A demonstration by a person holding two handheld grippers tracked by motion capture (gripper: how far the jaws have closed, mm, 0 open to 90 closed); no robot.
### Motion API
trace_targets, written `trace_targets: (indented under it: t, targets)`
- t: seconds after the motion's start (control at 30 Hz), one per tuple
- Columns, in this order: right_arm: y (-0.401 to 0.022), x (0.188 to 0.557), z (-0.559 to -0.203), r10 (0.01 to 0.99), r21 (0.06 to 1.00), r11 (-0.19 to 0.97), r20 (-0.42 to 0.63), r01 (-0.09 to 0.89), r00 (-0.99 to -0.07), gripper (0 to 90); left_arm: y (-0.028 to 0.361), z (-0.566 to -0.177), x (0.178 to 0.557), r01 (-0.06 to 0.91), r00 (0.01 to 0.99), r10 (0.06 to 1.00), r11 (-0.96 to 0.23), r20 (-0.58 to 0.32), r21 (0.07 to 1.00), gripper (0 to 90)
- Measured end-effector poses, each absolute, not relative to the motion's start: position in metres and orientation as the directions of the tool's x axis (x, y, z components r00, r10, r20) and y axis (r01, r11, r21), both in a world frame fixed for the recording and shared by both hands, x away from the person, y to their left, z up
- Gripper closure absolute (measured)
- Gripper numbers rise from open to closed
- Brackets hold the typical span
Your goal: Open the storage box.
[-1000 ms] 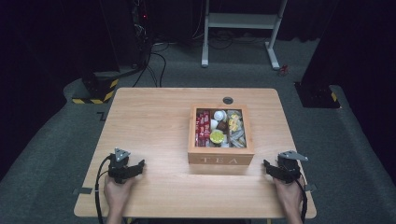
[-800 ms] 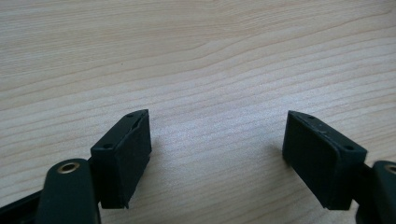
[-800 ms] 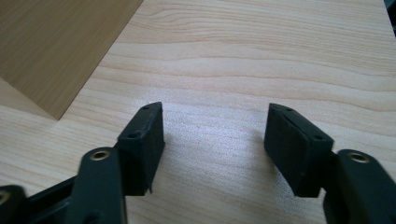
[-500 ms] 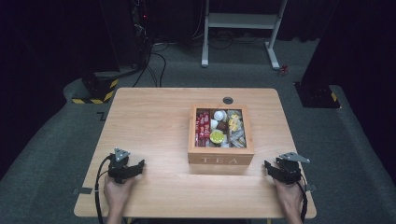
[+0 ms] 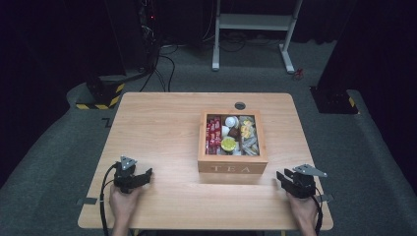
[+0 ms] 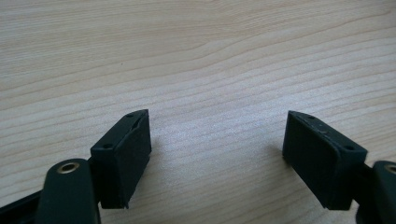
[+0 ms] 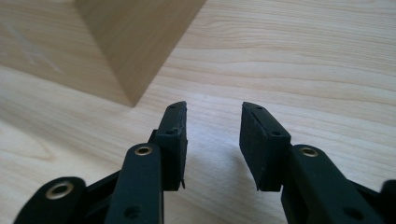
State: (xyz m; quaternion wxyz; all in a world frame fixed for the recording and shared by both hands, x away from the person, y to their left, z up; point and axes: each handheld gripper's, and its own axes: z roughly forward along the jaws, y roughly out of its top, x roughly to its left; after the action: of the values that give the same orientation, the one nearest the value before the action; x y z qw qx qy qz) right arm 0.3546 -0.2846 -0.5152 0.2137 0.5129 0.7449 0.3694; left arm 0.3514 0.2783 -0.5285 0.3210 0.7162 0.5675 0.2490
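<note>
the table point(image 5: 162, 123) carries an open wooden tea box point(image 5: 232, 167) right of centre, long axis running away from the person. its compartments hold red packets point(image 5: 213, 135), a yellow item point(image 5: 228, 143) and pale sachets point(image 5: 247, 137). the right gripper point(image 5: 286, 180) rests near the front edge, just off the box's near right corner; the box lies ahead and to its left, making this the nearer hand by judgement. the left gripper point(image 5: 142, 176) sits well apart from the box. right gripper jaws: partly parted, empty. left gripper jaws: spread wide, empty, over bare wood.
</note>
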Motion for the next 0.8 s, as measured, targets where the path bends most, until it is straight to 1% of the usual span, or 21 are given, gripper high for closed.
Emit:
trace_targets:
  t: [0.1, 0.13, 0.23, 0.27, 0.4, 0.53, 0.8]
  targets:
    - [-0.281, 0.350, -0.515, 0.909, 0.772, 0.215, 0.067, 0.599, -0.412, 65.9, 0.279, -0.528, 0.351, 0.652, 0.233, 0.972, -0.152, -0.007, 0.743, 23.9]
    - [-0.281, 0.350, -0.515, 0.909, 0.772, 0.215, 0.067, 0.599, -0.412, 65.9, 0.279, -0.529, 0.351, 0.651, 0.233, 0.973, -0.151, -0.006, 0.744, 23.9]
    - [-0.274, 0.346, -0.515, 0.891, 0.771, 0.232, 0.077, 0.594, -0.448, 71.5, 0.278, -0.529, 0.351, 0.651, 0.231, 0.973, -0.148, -0.009, 0.744, 23.9]
    - [-0.274, 0.346, -0.515, 0.891, 0.771, 0.232, 0.077, 0.594, -0.448, 71.5, 0.278, -0.529, 0.351, 0.651, 0.231, 0.973, -0.148, -0.009, 0.744, 23.9]
    - [-0.263, 0.346, -0.516, 0.854, 0.770, 0.269, 0.086, 0.578, -0.512, 77.1, 0.279, -0.529, 0.351, 0.651, 0.231, 0.973, -0.147, -0.010, 0.744, 23.9]
    - [-0.255, 0.347, -0.518, 0.836, 0.767, 0.266, 0.118, 0.584, -0.537, 77.7, 0.278, -0.529, 0.351, 0.651, 0.232, 0.973, -0.148, -0.009, 0.744, 23.9]
    - [-0.241, 0.350, -0.517, 0.800, 0.769, 0.297, 0.123, 0.566, -0.587, 82.1, 0.278, -0.529, 0.351, 0.651, 0.232, 0.973, -0.148, -0.009, 0.745, 23.9]
